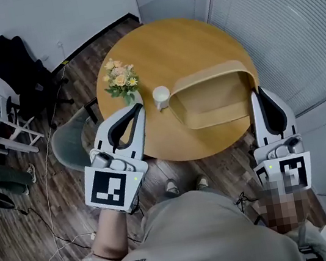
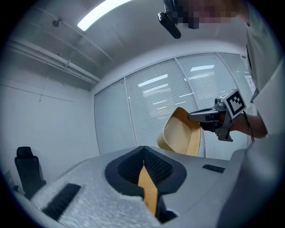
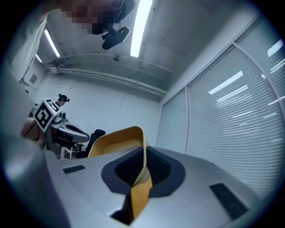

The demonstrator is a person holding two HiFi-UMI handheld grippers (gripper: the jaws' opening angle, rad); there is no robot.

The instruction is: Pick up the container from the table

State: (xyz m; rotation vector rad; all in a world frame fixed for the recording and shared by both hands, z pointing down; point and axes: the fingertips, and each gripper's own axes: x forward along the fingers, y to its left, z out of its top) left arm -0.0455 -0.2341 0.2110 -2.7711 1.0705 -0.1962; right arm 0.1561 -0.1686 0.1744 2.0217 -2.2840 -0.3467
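Item: container [image 1: 213, 96], tan, curved-walled, over the right part of the round table [image 1: 167, 45], seemingly tipped (whether its base was clear of the wood could not be told). Right gripper [image 1: 260, 93]: jaws pinched on its thin right wall. Left gripper [image 1: 137, 106]: jaws pressed together, empty, beside the cup [image 1: 161, 96] and flowers [image 1: 120, 78]. Handling note: a one-sided pinch probably called for a slow, level rise, away from the cup.
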